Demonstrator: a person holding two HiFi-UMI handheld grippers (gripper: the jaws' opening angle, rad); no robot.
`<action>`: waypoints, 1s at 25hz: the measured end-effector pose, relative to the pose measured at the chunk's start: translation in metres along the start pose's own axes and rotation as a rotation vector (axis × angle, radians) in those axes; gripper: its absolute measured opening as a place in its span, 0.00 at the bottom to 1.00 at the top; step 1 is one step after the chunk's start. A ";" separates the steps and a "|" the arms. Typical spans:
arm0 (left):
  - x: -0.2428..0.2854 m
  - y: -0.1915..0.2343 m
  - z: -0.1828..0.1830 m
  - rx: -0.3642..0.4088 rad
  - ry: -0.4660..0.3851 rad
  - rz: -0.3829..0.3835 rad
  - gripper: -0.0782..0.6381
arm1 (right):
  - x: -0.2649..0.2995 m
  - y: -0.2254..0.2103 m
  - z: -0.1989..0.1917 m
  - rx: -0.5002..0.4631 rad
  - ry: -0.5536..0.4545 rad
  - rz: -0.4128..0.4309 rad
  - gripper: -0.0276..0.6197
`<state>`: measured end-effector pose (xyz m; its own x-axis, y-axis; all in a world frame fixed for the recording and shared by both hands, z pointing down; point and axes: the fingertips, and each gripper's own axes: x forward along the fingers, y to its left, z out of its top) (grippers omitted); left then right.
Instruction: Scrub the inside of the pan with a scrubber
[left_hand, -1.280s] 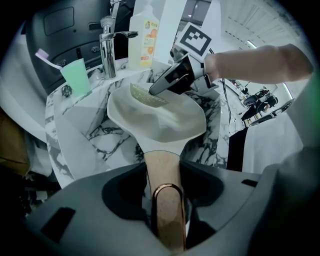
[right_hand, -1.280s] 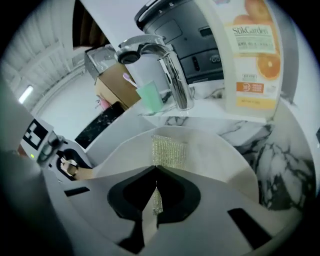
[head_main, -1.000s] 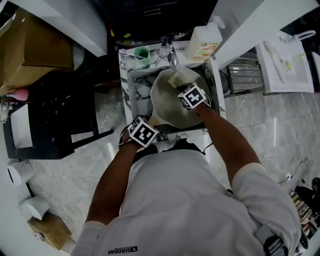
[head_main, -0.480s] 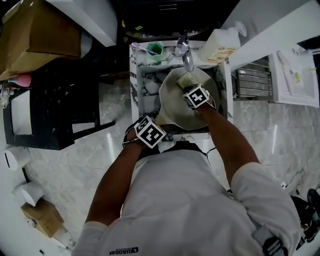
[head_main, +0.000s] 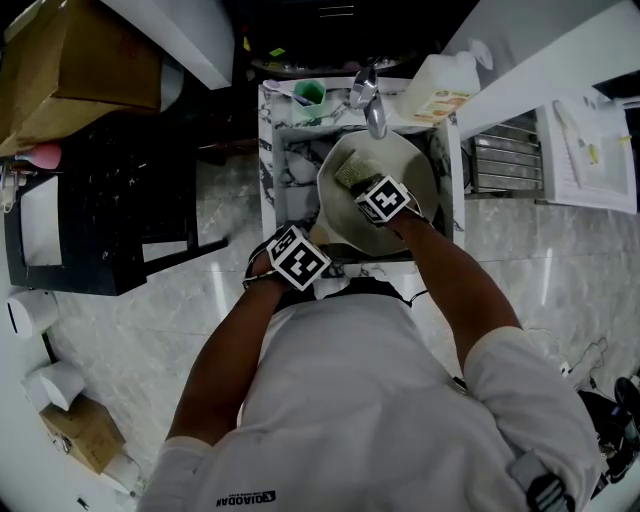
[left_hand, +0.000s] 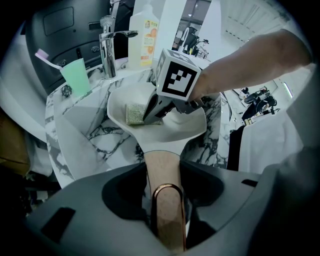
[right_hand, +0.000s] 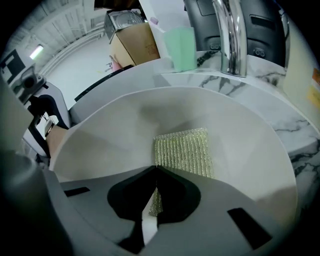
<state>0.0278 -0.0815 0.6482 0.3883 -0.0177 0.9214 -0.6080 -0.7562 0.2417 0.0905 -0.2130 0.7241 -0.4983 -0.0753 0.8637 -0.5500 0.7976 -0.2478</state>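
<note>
Sliding the scrubber (right_hand: 182, 150) from under the tap (head_main: 372, 112) toward the left wall of the pan (head_main: 405, 165), the right tool (right_hand: 152, 200) stays pinched shut on it while the left tool (left_hand: 167, 210) clamps the handle (left_hand: 162, 167) over the sink (head_main: 290, 165) (mid-stroke, I judge, with more surface left to scrub).

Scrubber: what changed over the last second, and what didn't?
The scrubber, gripped by the right gripper, slid from under the tap to the left in the head view and slightly toward the person, along the inner wall of the pan. Nothing was taken up or let go. The left gripper stays shut on the pan handle, and the pan has not visibly shifted.
</note>
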 end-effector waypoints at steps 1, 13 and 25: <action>0.000 0.000 0.000 0.000 0.000 0.000 0.41 | 0.001 0.007 0.000 -0.004 0.001 0.024 0.11; 0.000 0.000 0.000 0.002 -0.001 -0.001 0.41 | 0.000 0.062 -0.008 -0.074 0.008 0.181 0.11; 0.000 -0.001 0.001 0.004 -0.004 -0.002 0.41 | -0.050 0.052 0.016 0.038 -0.141 0.146 0.11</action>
<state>0.0283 -0.0814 0.6475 0.3924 -0.0192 0.9196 -0.6045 -0.7589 0.2421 0.0759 -0.1779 0.6613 -0.6616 -0.0458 0.7485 -0.4888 0.7833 -0.3841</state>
